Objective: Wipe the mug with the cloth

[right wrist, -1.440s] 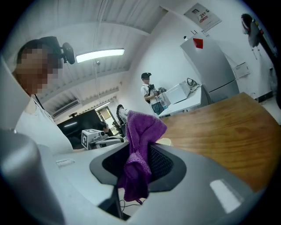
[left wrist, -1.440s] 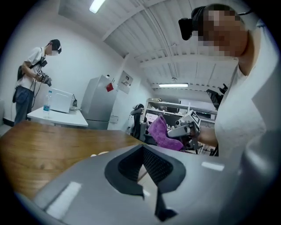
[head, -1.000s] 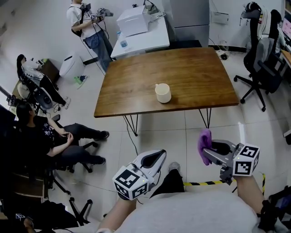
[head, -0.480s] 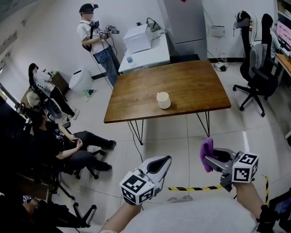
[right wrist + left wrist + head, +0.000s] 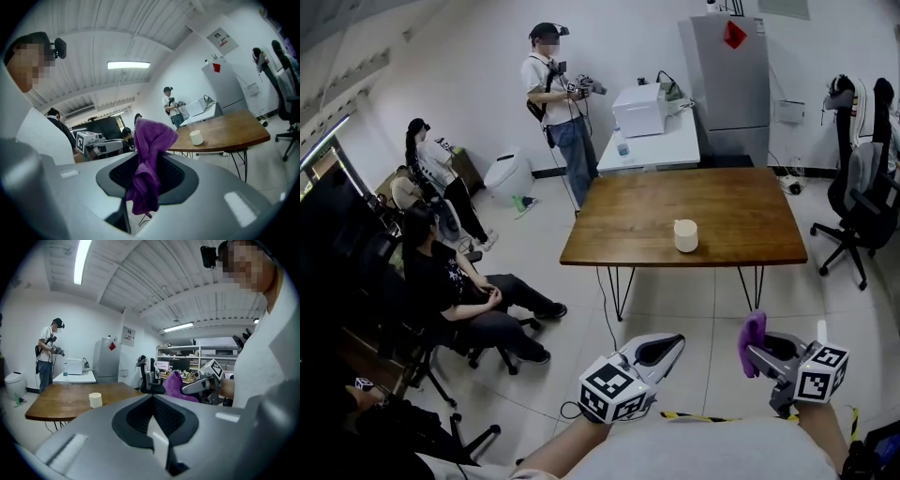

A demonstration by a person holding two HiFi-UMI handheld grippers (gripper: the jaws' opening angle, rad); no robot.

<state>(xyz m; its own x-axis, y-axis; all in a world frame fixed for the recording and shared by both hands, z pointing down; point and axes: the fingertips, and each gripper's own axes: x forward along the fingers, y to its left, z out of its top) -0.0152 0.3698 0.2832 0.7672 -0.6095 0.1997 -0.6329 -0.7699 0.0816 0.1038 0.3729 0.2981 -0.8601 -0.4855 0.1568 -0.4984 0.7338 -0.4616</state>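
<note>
A cream mug [image 5: 685, 235] stands near the front edge of the wooden table [image 5: 722, 202], well ahead of both grippers; it also shows small as the mug [image 5: 95, 400] and the mug [image 5: 196, 137] in the gripper views. My right gripper [image 5: 757, 346] is shut on a purple cloth [image 5: 753, 330], which sticks up between its jaws as the cloth [image 5: 149, 159]. The left gripper [image 5: 673, 345] hangs beside it, shut and empty, its jaws meeting with nothing between them. Both are held low in front of my body, above the floor.
A person [image 5: 555, 103] stands at the table's far left corner holding grippers. Two people sit on chairs at the left [image 5: 450, 291]. A white table [image 5: 661, 141] with a printer and a grey cabinet [image 5: 729, 84] are behind. Office chairs [image 5: 862, 202] stand at the right.
The view has pulled back and tilted up: the table and mug sit farther away and more to the right. Both grippers keep their pose, cloth still held.
</note>
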